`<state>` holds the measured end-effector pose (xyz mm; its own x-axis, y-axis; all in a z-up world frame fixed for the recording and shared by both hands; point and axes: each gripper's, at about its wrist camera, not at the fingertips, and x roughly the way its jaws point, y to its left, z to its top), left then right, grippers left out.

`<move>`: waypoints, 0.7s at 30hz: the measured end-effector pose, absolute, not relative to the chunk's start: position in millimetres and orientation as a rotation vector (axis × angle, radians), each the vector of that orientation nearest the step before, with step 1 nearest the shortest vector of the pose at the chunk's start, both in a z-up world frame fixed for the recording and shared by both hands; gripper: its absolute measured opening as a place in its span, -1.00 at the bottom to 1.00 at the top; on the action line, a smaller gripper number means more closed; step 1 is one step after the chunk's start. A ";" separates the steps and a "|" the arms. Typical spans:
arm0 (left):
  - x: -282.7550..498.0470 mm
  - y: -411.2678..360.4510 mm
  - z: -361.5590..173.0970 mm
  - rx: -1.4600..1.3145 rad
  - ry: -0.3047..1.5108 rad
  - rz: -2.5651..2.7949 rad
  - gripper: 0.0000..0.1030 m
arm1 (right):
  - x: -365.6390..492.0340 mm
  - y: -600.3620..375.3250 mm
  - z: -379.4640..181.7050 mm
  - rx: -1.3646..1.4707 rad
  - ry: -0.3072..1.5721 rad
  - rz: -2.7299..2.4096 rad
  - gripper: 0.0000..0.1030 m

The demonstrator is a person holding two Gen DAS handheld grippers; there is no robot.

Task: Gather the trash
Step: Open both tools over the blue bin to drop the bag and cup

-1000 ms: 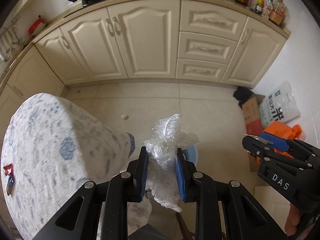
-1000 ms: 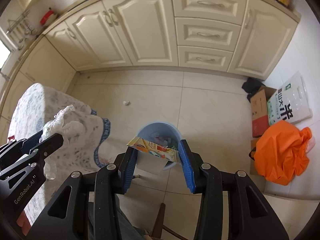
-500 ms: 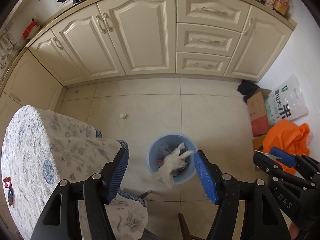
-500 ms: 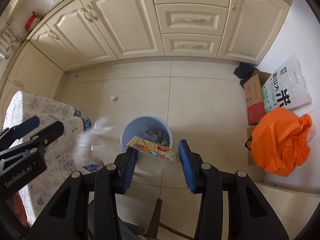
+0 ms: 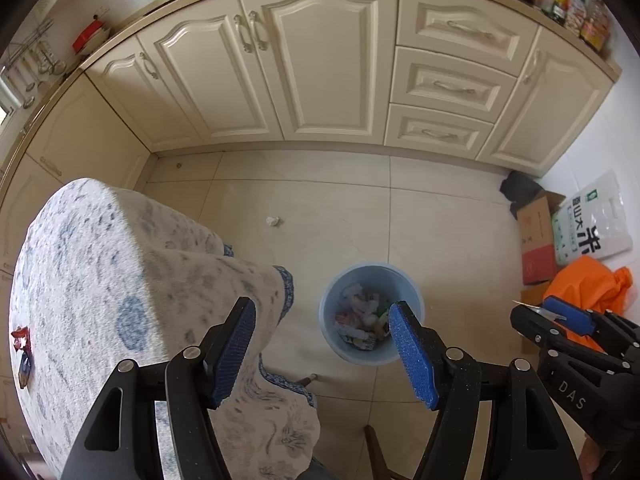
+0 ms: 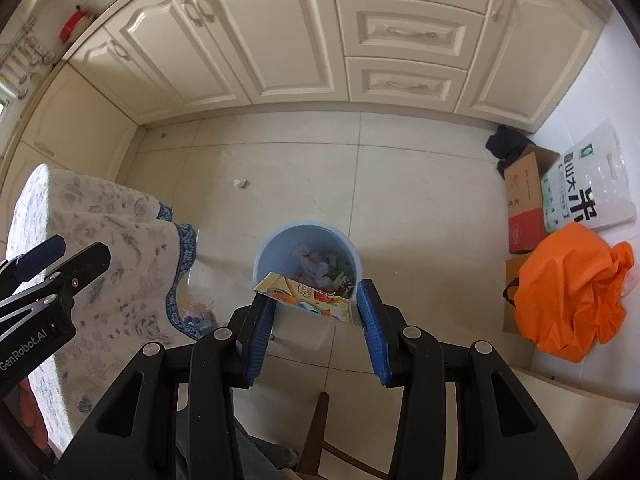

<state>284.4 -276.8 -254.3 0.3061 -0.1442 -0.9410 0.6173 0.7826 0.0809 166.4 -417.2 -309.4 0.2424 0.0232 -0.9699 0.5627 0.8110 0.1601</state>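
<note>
A light-blue trash bin (image 5: pixel 370 354) (image 6: pixel 306 236) holding several crumpled wrappers stands on the tiled floor beside the cloth-covered table (image 5: pixel 100 272). My left gripper (image 5: pixel 322 344) hangs open above the gap between table and bin, with nothing between its fingers; its tips show at the left edge of the right wrist view (image 6: pixel 78 250). My right gripper (image 6: pixel 312 312) is shut on a colourful snack wrapper (image 6: pixel 308 294), held flat just over the bin's near rim. A faint see-through shape (image 6: pixel 198 300) lies left of the bin by the tablecloth hem. A small white scrap (image 5: pixel 273 221) (image 6: pixel 240 183) lies on the floor.
Cream cabinets (image 5: pixel 312 64) line the far wall. At right stand a cardboard box (image 6: pixel 524 196), a white rice sack (image 6: pixel 588 188) and an orange bag (image 6: pixel 568 292). Red wrappers (image 5: pixel 20 340) lie on the table. A wooden chair leg (image 6: pixel 316 428) shows below.
My left gripper opened and the crumpled clear plastic dropped out toward the bin. Both grippers have sunk lower over the floor. The right gripper still grips the wrapper.
</note>
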 end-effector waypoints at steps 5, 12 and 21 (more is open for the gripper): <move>285.3 -249.6 -241.2 0.442 1.151 -0.507 0.27 | 185.1 -398.4 -302.2 0.510 1.279 -0.342 -0.17; 286.3 -216.1 -229.5 0.413 1.144 -0.486 0.27 | 199.6 -386.9 -292.1 0.521 1.255 -0.323 -0.07; 290.3 -197.8 -228.3 0.380 1.166 -0.471 0.27 | 202.4 -380.1 -288.9 0.498 1.277 -0.326 0.39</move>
<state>290.3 -197.8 -228.3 0.3164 -0.1556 -0.9358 0.5384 0.8417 0.0421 202.4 -380.1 -288.9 0.2660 0.0401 -0.9631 0.4974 0.8501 0.1728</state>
